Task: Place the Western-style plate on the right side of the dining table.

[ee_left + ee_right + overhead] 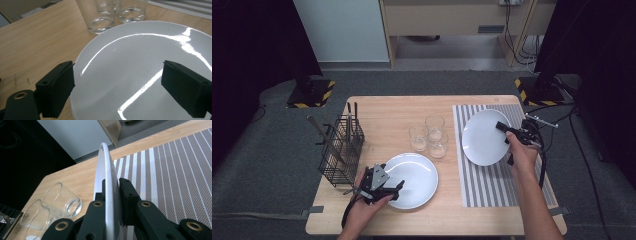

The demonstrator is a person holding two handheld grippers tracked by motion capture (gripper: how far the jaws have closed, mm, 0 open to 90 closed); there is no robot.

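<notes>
A: What's on the left of the pale wooden tabletop (382, 107)?

B: A black wire basket (341, 150) with cutlery standing in it. Next, the left gripper (396, 189) hovers at the near-left rim of a glossy round white plate (414, 180), lying flat; its padded black fingers (57, 88) are spread, the rim between them, untouched.

A: And the middle?

B: Three clear glass tumblers (429, 135), clustered together.

A: The right?

B: A grey-and-white striped woven mat (492, 185). Above it the right gripper (507, 127) has its fingers (127, 200) clenched on the right edge of a second white plate (484, 137), held tilted, one finger on each face.
</notes>
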